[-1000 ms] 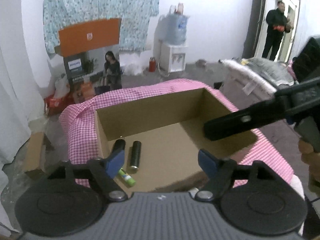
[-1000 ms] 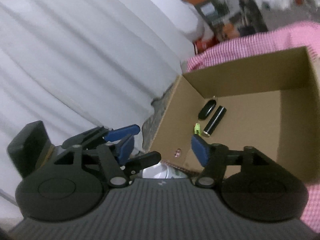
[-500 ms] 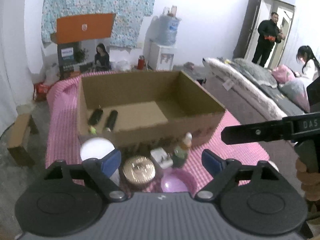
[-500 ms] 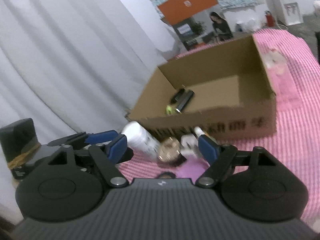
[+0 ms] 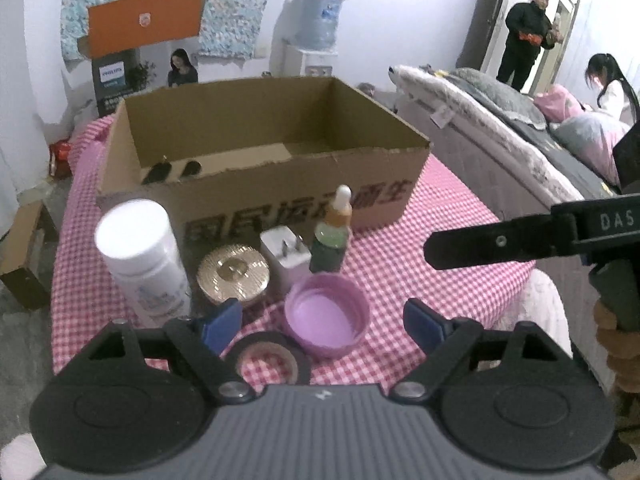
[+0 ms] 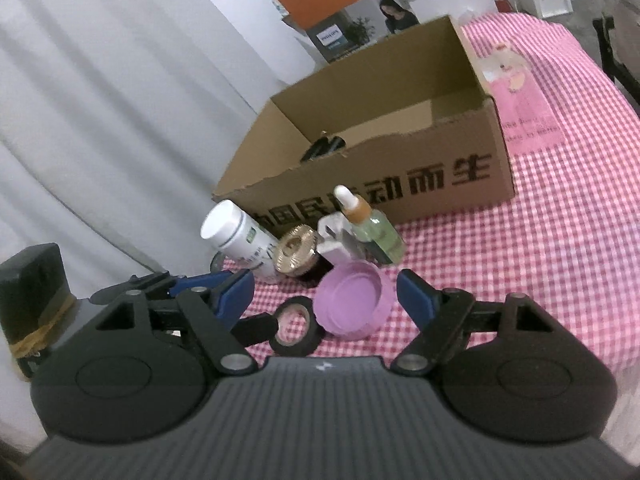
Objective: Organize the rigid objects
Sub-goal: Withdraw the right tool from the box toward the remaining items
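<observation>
An open cardboard box (image 5: 264, 136) (image 6: 400, 184) stands on the pink checked tablecloth (image 5: 420, 240), with dark cylinders (image 5: 160, 172) (image 6: 326, 146) inside. In front of it cluster a white bottle (image 5: 140, 256) (image 6: 240, 236), a gold-lidded jar (image 5: 234, 274) (image 6: 296, 250), a white charger plug (image 5: 284, 256) (image 6: 336, 240), a green dropper bottle (image 5: 334, 232) (image 6: 372, 228), an upturned purple lid (image 5: 326, 320) (image 6: 352, 300) and a black tape roll (image 5: 266, 360) (image 6: 296, 326). My left gripper (image 5: 323, 326) is open just short of the lid and tape. My right gripper (image 6: 326, 298) is open, facing the lid, touching nothing.
A bed (image 5: 500, 120) runs along the right, with a seated person (image 5: 612, 88) and a standing person (image 5: 526, 36) by the door. A water dispenser (image 5: 316, 40) stands behind the table. White curtain (image 6: 100, 120) hangs on the left. The right gripper's finger (image 5: 500, 240) reaches in beside the left one.
Both grippers have drawn back and sunk from over the box to the cluster of items in front of it. Their jaws stand a little wider.
</observation>
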Tool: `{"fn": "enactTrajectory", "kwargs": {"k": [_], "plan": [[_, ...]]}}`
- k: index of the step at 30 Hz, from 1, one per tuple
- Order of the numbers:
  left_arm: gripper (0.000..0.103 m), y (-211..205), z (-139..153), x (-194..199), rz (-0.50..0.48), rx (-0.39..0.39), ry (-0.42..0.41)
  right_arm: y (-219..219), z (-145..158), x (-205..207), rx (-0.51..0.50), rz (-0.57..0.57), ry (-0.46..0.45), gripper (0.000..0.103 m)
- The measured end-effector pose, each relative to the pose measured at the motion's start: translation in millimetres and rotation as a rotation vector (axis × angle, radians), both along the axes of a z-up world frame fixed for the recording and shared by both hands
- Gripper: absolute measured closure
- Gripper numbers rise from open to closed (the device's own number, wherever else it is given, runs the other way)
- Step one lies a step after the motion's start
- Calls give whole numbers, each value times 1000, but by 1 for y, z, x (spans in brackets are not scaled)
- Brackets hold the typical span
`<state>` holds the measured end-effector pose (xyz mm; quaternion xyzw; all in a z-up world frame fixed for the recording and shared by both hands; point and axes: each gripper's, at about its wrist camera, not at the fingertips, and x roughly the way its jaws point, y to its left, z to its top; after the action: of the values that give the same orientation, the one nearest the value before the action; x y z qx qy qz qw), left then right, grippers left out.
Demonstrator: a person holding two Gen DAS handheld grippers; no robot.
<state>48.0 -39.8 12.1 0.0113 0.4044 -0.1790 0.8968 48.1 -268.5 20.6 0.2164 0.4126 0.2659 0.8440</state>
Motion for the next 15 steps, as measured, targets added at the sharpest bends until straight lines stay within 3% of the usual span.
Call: {"fn": "enactTrajectory", "kwargs": {"k": [15], "plan": [[14, -21, -27, -7, -66, 82, 15, -15, -22, 4, -20, -45, 69, 25]]}}
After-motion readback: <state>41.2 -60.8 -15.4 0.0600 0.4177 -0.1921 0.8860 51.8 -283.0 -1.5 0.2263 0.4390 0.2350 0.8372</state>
